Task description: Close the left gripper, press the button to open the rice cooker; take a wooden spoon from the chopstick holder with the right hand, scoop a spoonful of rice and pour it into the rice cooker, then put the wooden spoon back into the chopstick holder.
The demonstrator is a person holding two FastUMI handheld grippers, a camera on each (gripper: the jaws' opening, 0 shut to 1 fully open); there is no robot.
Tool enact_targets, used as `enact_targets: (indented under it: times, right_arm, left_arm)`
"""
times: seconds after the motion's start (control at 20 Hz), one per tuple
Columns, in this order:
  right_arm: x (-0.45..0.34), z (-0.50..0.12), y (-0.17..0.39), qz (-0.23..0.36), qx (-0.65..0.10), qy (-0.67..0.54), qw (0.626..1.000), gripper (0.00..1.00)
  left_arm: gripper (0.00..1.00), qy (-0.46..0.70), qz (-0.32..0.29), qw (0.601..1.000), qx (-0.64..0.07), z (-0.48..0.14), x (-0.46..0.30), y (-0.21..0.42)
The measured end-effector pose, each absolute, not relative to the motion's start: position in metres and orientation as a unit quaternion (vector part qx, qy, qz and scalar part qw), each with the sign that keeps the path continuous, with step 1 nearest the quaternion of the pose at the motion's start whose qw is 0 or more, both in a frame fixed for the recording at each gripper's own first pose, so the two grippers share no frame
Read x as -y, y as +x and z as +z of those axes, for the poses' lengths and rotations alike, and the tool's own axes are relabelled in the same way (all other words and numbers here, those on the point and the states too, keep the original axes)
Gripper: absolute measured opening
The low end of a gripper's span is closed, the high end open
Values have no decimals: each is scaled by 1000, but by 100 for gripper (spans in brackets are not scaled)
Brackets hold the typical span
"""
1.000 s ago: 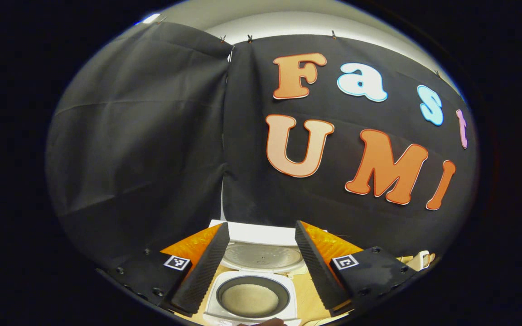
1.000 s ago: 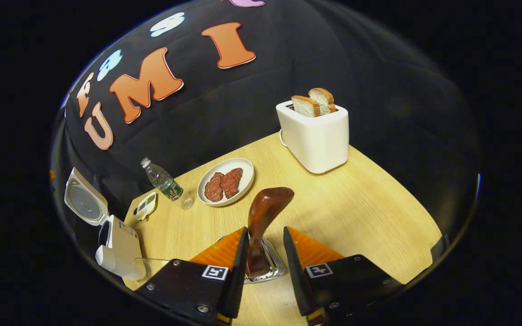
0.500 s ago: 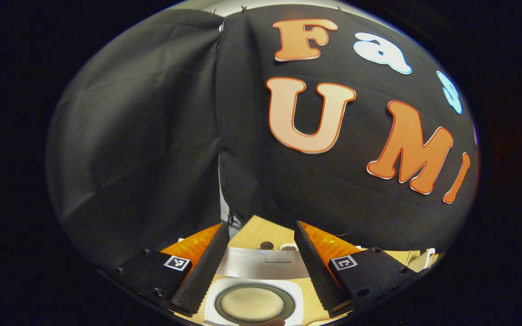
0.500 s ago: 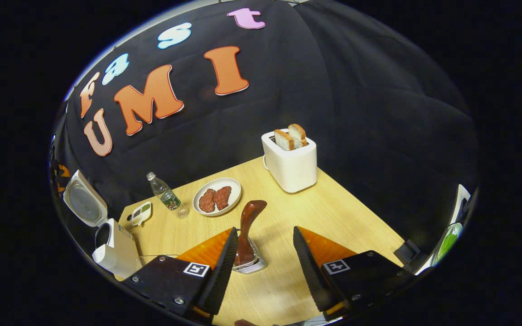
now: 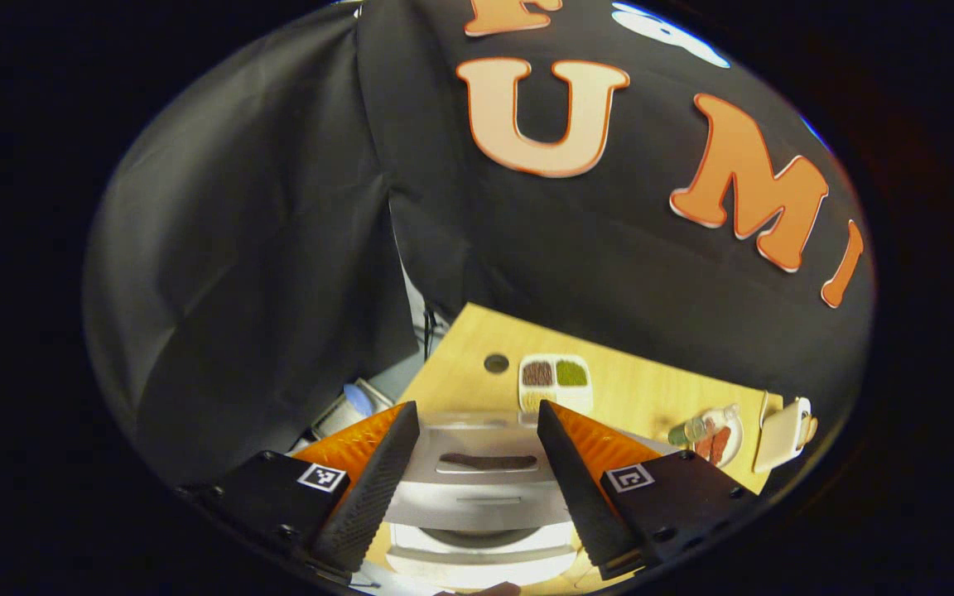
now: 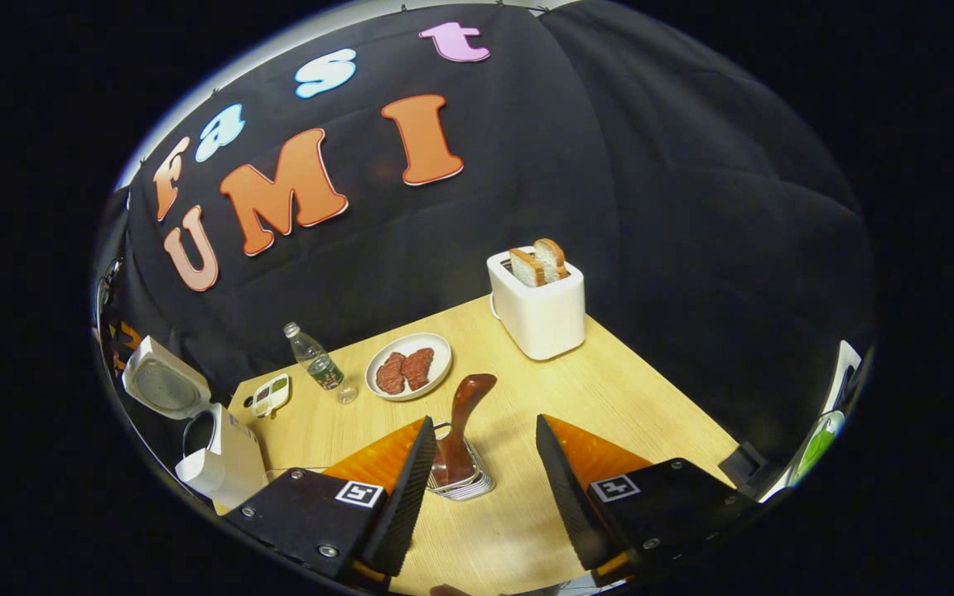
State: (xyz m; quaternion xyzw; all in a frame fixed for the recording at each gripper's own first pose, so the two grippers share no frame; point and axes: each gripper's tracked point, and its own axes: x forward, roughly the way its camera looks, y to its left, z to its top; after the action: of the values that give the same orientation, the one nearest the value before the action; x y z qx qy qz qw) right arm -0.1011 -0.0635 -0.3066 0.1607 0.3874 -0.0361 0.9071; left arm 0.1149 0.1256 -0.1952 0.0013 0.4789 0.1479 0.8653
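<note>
In the left gripper view, we see the left gripper [image 5: 477, 480] with its fingers spread wide and nothing between them. Right beyond them sits the cooker [image 5: 477, 530], its lid [image 5: 477, 488] tilted up so we look over its back edge, and a sliver of the pot rim shows under it. Past the cooker on the counter [image 5: 634, 389] lies a small divided tray [image 5: 556, 381], with a dark round hole just to the left of it. Farther off to the right of the cooker we pick out a bottle [image 5: 686, 430] lying against a plate [image 5: 721, 434], and a toaster [image 5: 783, 422] at the counter's end.

In the right gripper view, the right gripper [image 6: 481, 480] hangs over the counter [image 6: 651, 406], fingers wide apart and holding nothing. Between them, a little beyond the tips, stands the holder [image 6: 464, 484], a small metal rack, with the spoon [image 6: 464, 418] upright in it, bowl end up and leaning slightly right. Neither finger touches the spoon. Left of the holder, at the counter's edge, we have the cooker [image 6: 224, 455] with its lid [image 6: 166, 389] swung open. Behind the holder sits the plate [image 6: 408, 366] with two reddish pieces on it, the bottle [image 6: 320, 368] standing just left of the plate, and the divided tray [image 6: 270, 395] left again. Farthest back, right of the plate, the toaster [image 6: 539, 310] holds two slices of bread [image 6: 539, 263] sticking up.
</note>
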Motion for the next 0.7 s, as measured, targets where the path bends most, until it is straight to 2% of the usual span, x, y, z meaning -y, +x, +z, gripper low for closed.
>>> enact_targets:
  times: [0.15, 0.45, 0.7]
  right_arm:
    - [56, -301, -87, -16, -383, 160, 909, 76]
    - [36, -297, -75, 20, -381, 154, 911, 76]
    - [18, -301, -77, 42, -387, 143, 910, 76]
  left_arm:
    - [99, 12, 147, 850, -506, -230, -124, 80]
    - [99, -19, 161, 780, -604, -312, -122, 0]
    - [100, -13, 158, 791, -591, -324, -119, -2]
